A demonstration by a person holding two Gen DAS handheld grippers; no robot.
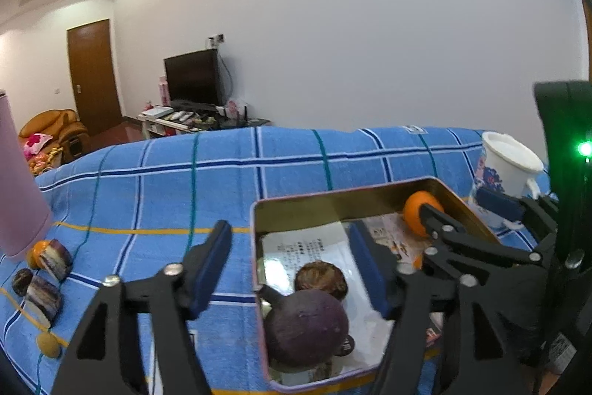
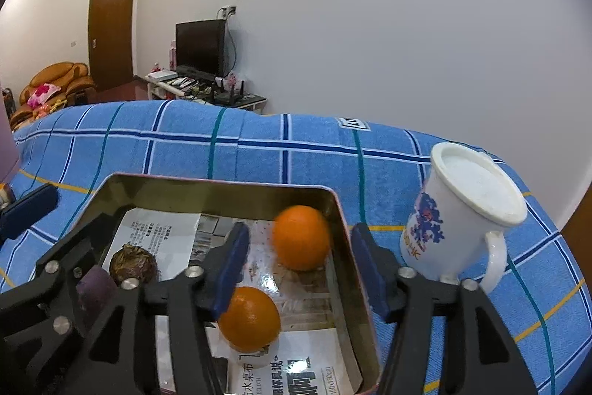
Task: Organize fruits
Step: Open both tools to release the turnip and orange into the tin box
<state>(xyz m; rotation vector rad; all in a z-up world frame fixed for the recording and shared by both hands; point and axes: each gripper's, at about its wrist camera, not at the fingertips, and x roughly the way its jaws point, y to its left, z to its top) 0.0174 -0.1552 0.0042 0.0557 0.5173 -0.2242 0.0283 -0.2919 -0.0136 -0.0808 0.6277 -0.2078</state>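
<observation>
The left gripper [image 1: 290,269] is held with its blue-padded fingers [image 1: 211,265] spread wide and nothing between them; it straddles the near left wall of the metal tin [image 1: 333,200], one finger over the blue checked cloth [image 1: 166,180], the other inside the tin. Just ahead of it, within the tin, a dark purple fruit [image 1: 305,326] is seen, with a brown wrinkled fruit [image 1: 321,278] touching it behind.

The right gripper [image 2: 301,269] is likewise open wide and holds nothing. Between its fingers [image 2: 231,269] the tin's right wall [image 2: 344,228] is framed, with one orange [image 2: 301,237] blurred near the far right corner and a second orange [image 2: 249,319] nearer, partly hidden by the left finger. Printed paper [image 2: 296,371] lines the tin's floor.

To the right of the tin, just beside it, a white mug [image 2: 462,213] with a blue print is tilted on the cloth. At the far left of the cloth lie several fruits well apart from the tin: cut purple pieces [image 1: 44,297], a small orange one [image 1: 37,252] and a yellowish one [image 1: 48,345], possibly a small citrus, though it is too small to tell. A pink object [image 1: 18,180] partly covers that group. A television [image 1: 194,76] and a brown door [image 1: 94,76] are seen beyond.
</observation>
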